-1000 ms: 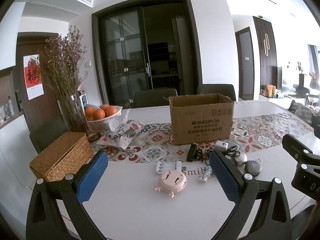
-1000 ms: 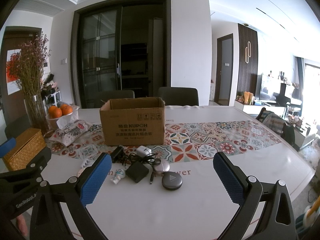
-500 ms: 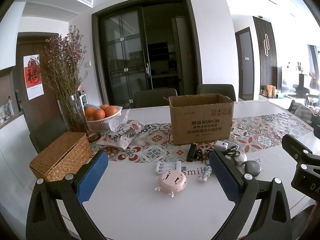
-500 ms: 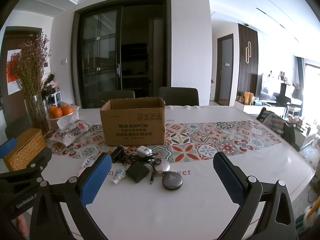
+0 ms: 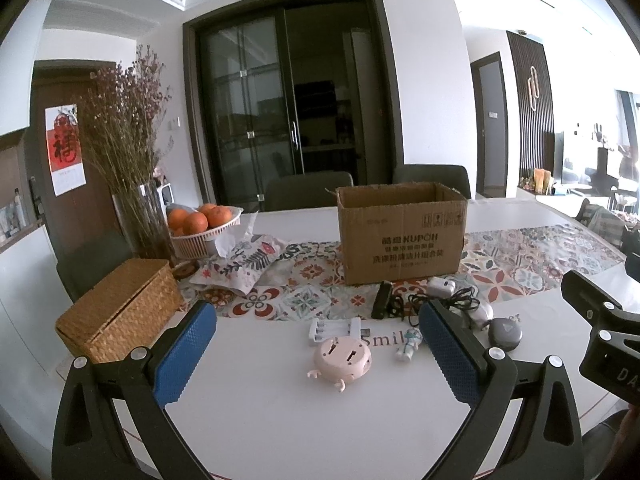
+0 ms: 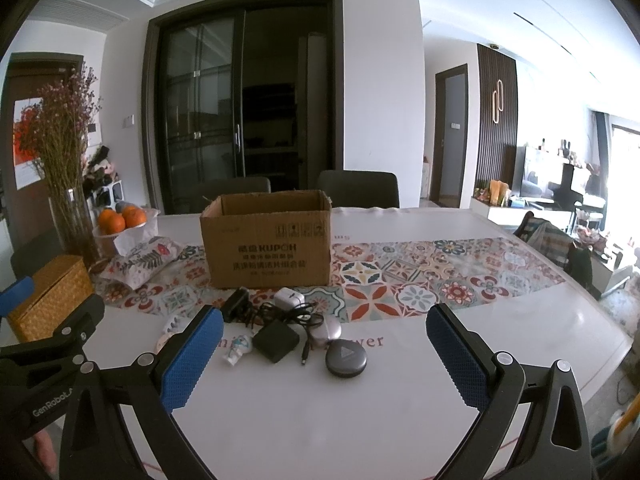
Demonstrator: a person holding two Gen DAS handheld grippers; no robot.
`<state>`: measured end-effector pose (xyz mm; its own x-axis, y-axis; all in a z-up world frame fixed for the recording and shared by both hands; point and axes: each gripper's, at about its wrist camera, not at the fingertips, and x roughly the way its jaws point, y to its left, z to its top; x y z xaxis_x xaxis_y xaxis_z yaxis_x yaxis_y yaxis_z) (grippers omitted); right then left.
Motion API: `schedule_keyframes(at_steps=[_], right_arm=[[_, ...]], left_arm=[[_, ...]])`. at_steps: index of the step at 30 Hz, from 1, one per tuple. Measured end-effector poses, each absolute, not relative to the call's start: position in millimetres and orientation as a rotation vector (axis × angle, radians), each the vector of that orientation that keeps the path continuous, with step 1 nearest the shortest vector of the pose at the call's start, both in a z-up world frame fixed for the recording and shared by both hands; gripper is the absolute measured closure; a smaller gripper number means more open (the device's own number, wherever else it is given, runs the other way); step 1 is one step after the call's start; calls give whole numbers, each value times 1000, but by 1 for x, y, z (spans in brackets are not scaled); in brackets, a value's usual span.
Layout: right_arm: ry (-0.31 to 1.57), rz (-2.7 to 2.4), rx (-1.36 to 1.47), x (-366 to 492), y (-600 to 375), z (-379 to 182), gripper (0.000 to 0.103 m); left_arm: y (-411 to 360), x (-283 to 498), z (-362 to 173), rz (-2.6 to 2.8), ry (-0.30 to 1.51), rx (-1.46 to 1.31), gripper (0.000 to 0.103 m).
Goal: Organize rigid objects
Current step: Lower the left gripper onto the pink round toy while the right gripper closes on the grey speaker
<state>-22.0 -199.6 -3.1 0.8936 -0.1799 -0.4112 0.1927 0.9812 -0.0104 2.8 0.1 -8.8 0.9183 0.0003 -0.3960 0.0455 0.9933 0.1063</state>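
hovering over the surface (image 5: 260,408), both left tongs (image 5: 316,350) and right tongs (image 6: 320,354) released, pink gadget (image 5: 342,361) between the left pair, cardboard box (image 6: 272,240) beyond.

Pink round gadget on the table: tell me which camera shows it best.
The left wrist view. There the pink round gadget lies in full sight between the open left gripper fingers. In the right wrist view only a sliver shows behind a blue finger pad.
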Motion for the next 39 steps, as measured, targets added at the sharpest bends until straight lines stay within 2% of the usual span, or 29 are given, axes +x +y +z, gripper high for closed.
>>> schedule_keyframes(at_steps=[39], right_arm=[[787,-247,37,91,-229,-122,0]], left_arm=[[-29,111,-123,-31,688,271,0]])
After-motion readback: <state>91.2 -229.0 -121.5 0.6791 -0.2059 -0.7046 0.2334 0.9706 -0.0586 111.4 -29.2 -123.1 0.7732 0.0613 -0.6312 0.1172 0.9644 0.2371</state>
